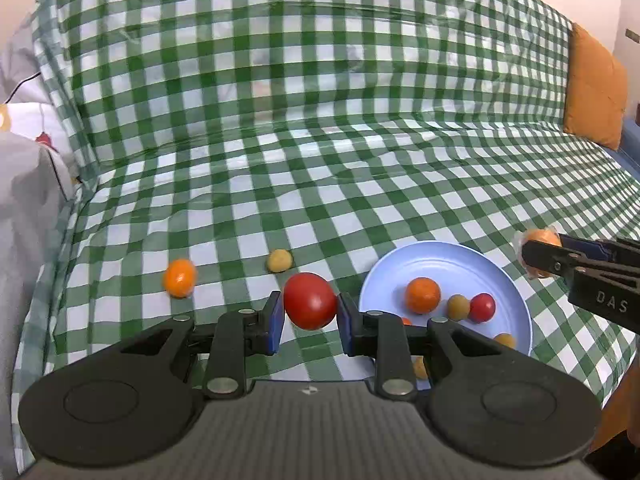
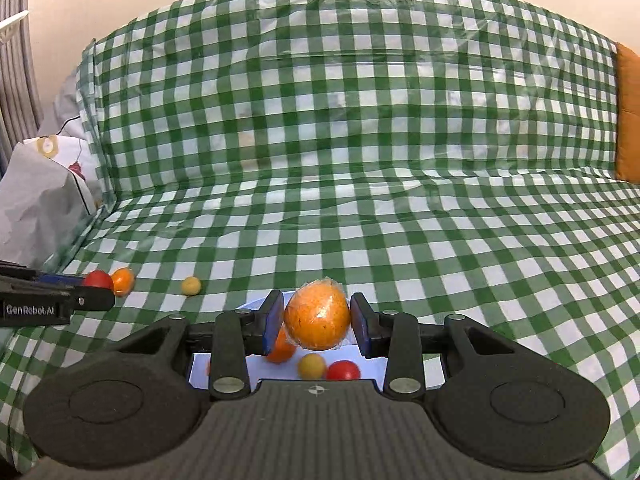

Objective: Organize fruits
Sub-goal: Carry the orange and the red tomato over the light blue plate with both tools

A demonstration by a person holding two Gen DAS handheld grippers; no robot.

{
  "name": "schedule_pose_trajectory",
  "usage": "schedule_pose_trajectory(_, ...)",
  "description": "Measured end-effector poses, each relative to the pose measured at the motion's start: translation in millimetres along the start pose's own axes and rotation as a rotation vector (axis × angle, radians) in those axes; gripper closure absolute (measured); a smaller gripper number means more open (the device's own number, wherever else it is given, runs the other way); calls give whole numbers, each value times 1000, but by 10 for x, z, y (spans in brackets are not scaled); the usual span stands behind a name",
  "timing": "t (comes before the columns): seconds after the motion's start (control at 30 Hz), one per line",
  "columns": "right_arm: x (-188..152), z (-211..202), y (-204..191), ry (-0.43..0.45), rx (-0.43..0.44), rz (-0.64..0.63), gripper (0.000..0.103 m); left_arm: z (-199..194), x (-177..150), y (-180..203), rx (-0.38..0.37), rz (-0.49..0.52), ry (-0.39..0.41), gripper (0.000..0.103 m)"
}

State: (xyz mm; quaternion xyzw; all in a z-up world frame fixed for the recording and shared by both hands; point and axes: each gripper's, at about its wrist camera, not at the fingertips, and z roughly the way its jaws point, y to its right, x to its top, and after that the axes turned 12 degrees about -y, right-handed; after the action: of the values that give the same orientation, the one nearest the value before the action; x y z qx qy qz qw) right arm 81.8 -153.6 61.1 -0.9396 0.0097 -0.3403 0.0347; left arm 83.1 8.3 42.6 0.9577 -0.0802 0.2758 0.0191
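Observation:
My left gripper [image 1: 310, 318] is shut on a red tomato [image 1: 310, 301], held above the cloth just left of a light blue plate [image 1: 440, 262]. In the plate lie an orange fruit [image 1: 423, 295], a red one [image 1: 482, 307] and small yellow ones [image 1: 458, 306]. My right gripper [image 2: 318, 320] is shut on a plastic-wrapped orange [image 2: 318, 316] over the plate [image 2: 372, 368]; in the left wrist view it [image 1: 540, 249] hangs right of the plate. A wrapped orange fruit [image 1: 180, 278] and a small yellow one [image 1: 279, 261] lie loose on the cloth. The right wrist view shows the left gripper [image 2: 94, 287] and the tomato [image 2: 98, 279].
A green-and-white checked cloth [image 1: 320, 180] covers the seat and back of a sofa. An orange cushion [image 1: 596, 92] stands at the far right. Crumpled grey and white bedding [image 1: 28, 184] is piled at the left edge.

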Motion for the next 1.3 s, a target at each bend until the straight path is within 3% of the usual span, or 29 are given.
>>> schedule_pose_trajectory(0.4,-3,53,22,-27,-19,5,65,92,14,140,-8,51,-10,72)
schedule_pose_trajectory(1.3,32,85,38,-38,-18,-2,65,105,8,137,-8,53,-9,72)
